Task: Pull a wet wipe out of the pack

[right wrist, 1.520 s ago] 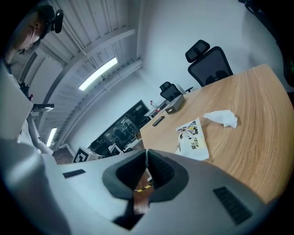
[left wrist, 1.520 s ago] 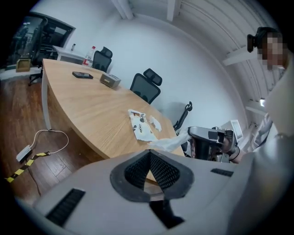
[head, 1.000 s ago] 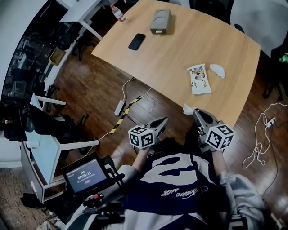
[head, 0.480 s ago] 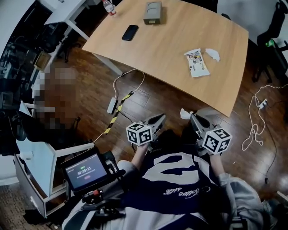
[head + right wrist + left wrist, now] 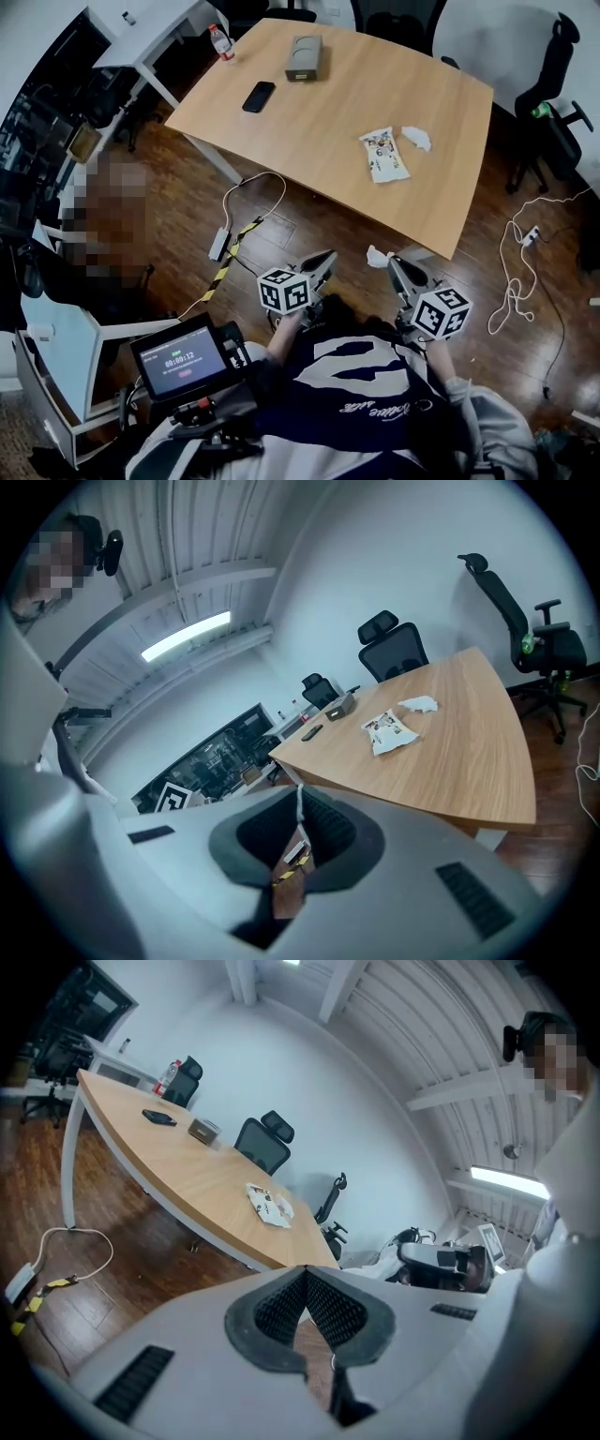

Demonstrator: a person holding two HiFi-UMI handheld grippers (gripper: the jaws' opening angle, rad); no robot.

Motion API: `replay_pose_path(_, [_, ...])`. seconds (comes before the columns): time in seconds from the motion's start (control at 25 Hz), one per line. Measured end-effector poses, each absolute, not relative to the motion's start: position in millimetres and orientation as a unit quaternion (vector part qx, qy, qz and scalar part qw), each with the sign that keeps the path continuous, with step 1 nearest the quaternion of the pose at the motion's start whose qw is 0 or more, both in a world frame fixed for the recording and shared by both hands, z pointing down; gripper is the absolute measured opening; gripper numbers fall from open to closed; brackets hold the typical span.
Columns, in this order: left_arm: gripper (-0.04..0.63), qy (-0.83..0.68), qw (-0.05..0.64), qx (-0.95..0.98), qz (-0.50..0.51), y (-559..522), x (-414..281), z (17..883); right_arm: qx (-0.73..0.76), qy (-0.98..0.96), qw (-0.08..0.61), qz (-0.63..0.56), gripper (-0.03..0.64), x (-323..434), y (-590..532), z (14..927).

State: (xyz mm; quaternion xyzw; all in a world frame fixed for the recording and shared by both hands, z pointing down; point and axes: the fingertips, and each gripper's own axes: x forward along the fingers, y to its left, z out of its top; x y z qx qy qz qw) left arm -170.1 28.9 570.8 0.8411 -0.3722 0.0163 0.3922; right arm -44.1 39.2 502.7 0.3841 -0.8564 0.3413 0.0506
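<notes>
The wet wipe pack (image 5: 382,155) lies flat on the wooden table (image 5: 328,122), with a crumpled white wipe (image 5: 415,138) beside it; both also show in the right gripper view, the pack (image 5: 388,732) and the loose wipe (image 5: 418,704). Both grippers hang over the floor, well short of the table's near edge. My right gripper (image 5: 392,262) is shut on a white wet wipe (image 5: 378,255), seen as a thin white strip (image 5: 298,803) pinched between its pads. My left gripper (image 5: 328,255) is shut with nothing in it, pads meeting at the tip (image 5: 306,1274).
On the table's far side lie a black phone (image 5: 259,96), a grey box (image 5: 304,56) and a bottle (image 5: 221,41). A power strip with cable (image 5: 220,246) and a white cable (image 5: 514,272) lie on the wood floor. Office chairs (image 5: 553,84) stand at the right.
Both grippers have drawn back from the table, which now lies farther off. The right gripper still grips the wipe; pack and loose wipe have stayed put.
</notes>
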Motion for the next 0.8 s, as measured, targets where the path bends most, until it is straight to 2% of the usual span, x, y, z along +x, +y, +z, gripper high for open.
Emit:
replay_pose_path(0.44, [0.002, -0.33, 0.384, 0.862, 0.021, 70, -80, 559, 0.396, -0.847, 0.044, 0.352, 0.009, 31, 81, 506])
replay_pose_path(0.8, [0.002, -0.345, 0.386, 0.855, 0.027, 96, -84, 558, 0.371, -0.857, 0.046, 0.355, 0.009, 23, 94, 511])
